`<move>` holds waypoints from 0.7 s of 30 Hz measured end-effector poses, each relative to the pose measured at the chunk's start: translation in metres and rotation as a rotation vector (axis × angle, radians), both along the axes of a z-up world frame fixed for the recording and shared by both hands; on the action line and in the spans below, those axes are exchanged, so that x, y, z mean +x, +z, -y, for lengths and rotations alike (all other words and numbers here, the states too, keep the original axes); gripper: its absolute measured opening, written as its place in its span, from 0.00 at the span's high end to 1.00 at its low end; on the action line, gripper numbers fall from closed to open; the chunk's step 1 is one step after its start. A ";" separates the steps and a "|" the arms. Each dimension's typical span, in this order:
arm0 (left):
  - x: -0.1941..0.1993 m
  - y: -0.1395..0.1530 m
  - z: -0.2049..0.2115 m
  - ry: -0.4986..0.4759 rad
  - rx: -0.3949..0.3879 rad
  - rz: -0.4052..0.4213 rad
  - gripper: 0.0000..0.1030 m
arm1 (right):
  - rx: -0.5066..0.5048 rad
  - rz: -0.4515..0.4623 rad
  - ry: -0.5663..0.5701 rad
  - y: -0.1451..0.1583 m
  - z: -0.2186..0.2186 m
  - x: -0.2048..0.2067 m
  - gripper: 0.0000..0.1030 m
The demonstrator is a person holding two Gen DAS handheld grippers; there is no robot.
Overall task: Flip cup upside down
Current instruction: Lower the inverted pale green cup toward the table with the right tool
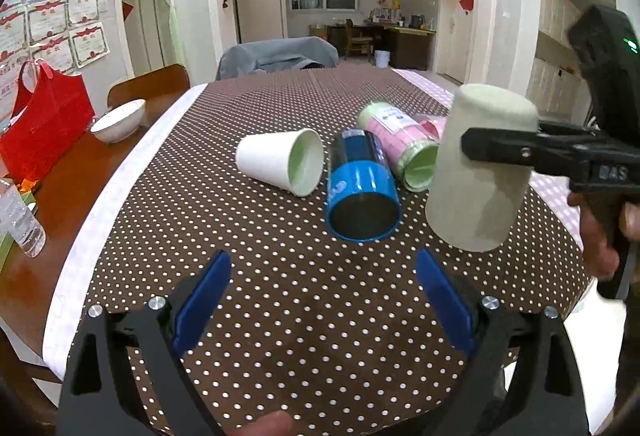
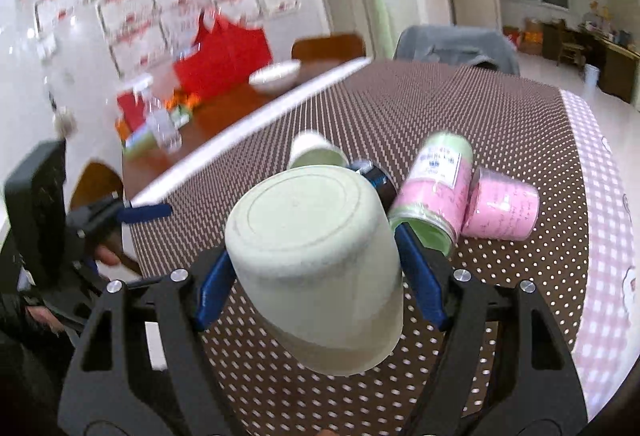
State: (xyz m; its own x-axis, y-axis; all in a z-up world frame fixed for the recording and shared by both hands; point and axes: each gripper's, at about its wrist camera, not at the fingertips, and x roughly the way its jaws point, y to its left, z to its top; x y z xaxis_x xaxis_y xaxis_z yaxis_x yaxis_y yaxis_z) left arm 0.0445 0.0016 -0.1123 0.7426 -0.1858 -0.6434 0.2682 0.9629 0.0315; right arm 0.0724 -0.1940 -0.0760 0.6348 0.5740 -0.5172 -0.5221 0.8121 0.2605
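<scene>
Nearest in the right wrist view, we see the right gripper [image 2: 316, 276] clamped on the pale green cup [image 2: 316, 268], its blue pads [image 2: 420, 276] pressing both sides of the wall. The cup is carried base-up, slightly tilted, with its mouth facing down toward the dotted tablecloth [image 2: 500, 124]; from the left wrist view its rim appears to hover just above the cloth, though we cannot confirm contact.

In the left wrist view, the left gripper [image 1: 322, 300] holds nothing, its fingers spread wide over bare cloth. Ahead of it lies open cloth, then three cups on their sides: a blue cup [image 1: 362, 188] straight ahead, a white paper cup [image 1: 282, 164] to its left, and a pink-and-green cup [image 1: 400, 148] to its right, touching the blue one. A second pink cup [image 2: 500, 204] lies just beyond the pink-and-green one.

Farther left of the left gripper, past the white cloth border [image 1: 120, 172], bare wood carries a white bowl [image 1: 118, 120], a red bag [image 1: 44, 132] and a water bottle [image 1: 20, 220].
</scene>
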 end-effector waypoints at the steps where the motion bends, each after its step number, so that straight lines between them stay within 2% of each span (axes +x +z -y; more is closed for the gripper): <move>1: 0.000 0.001 -0.001 0.004 -0.002 0.002 0.11 | 0.015 0.014 -0.007 0.001 -0.001 -0.002 0.28; 5: 0.002 0.005 -0.009 0.024 -0.016 0.012 0.11 | 0.044 0.084 -0.053 0.000 -0.015 -0.018 0.28; 12: 0.000 0.006 -0.022 0.054 -0.034 0.020 0.11 | 0.063 0.129 -0.132 -0.016 -0.029 -0.031 0.28; 21: -0.001 0.002 -0.028 0.065 -0.040 0.017 0.11 | -0.018 0.082 -0.165 -0.050 -0.048 -0.030 0.28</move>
